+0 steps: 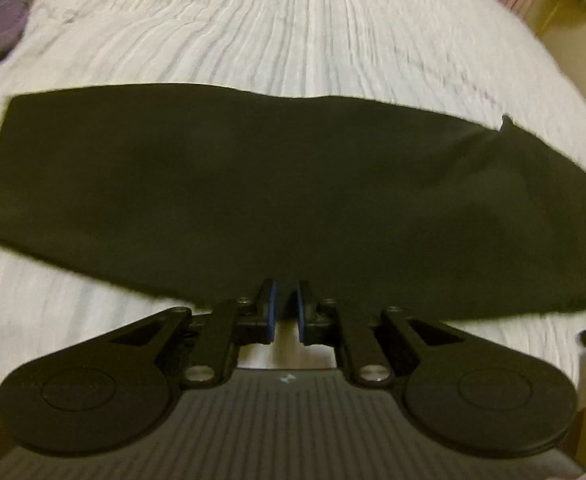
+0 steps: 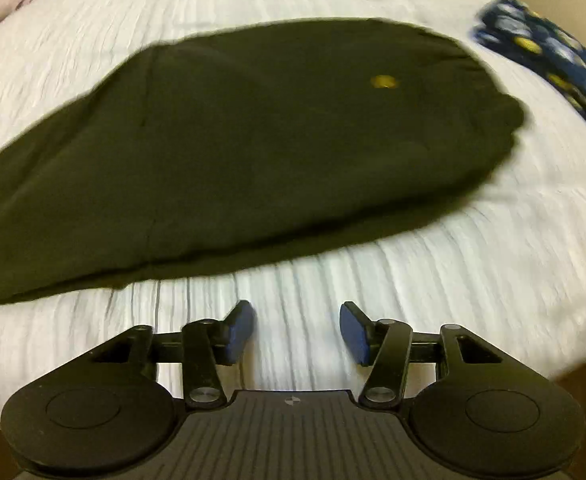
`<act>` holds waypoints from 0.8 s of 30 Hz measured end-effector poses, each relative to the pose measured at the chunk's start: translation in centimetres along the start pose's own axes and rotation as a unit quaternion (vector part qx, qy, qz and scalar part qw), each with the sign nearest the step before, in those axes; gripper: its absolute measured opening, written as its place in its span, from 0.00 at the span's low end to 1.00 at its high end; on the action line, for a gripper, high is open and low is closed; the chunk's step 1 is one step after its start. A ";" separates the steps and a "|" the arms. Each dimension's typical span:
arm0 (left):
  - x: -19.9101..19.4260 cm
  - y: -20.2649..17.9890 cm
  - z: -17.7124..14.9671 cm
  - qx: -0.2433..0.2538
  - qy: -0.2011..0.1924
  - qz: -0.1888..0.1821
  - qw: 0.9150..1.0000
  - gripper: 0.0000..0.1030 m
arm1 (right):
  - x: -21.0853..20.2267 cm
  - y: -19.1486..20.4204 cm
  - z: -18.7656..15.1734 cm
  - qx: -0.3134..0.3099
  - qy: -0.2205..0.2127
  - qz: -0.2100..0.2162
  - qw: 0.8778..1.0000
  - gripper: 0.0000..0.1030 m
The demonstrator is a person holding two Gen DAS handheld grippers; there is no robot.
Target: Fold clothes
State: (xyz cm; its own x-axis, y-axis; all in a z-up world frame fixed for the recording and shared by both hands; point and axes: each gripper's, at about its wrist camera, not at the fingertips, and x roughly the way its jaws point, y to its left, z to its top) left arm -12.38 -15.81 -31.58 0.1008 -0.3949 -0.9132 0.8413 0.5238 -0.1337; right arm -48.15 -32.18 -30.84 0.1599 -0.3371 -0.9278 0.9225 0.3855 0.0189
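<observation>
Left wrist: left gripper (image 1: 286, 300) nearly closed at dark garment's (image 1: 277, 196) edge.

The left gripper (image 1: 286, 300) is black, with two blue pads (image 1: 271, 304) on its fingers. Thin black bars join the fingers to two big round discs. Shiny silver screws sit on the bars. A grey ribbed plate with a small round mark lies between the discs. The right gripper (image 2: 297, 330) looks the same, with blue pads (image 2: 239, 330).
</observation>
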 end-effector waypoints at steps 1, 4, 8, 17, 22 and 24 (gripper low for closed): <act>-1.0 0.0 0.2 0.004 0.006 0.006 1.000 0.08 | -1.6 0.1 -0.4 0.001 -0.010 0.000 1.000 0.52; -4.1 -0.5 1.0 0.016 0.015 0.013 1.000 0.08 | -6.1 1.0 -1.4 0.007 -0.027 0.008 1.000 0.52; -8.9 -2.0 2.4 0.025 0.010 0.021 0.999 0.13 | -10.9 1.7 -1.4 0.057 -0.032 0.036 0.997 0.52; -17.5 -6.7 2.4 0.034 -0.031 0.006 0.999 0.33 | -18.3 2.7 1.2 0.072 -0.035 0.055 0.995 0.52; -19.9 -8.6 0.5 0.029 -0.042 0.014 0.999 0.35 | -21.3 2.1 0.4 0.061 -0.049 0.070 0.995 0.52; -20.8 -9.6 -0.7 0.027 -0.045 0.018 0.998 0.35 | -22.3 1.1 -0.2 0.056 -0.050 0.076 0.994 0.52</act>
State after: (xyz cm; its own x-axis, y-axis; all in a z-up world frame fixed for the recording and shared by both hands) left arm -22.93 -12.12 -11.59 0.1771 -0.4447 -0.8780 0.8634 0.4984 -0.0783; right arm -50.74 -24.09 -10.21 0.3303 -0.3682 -0.8691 0.9173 0.3421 0.2037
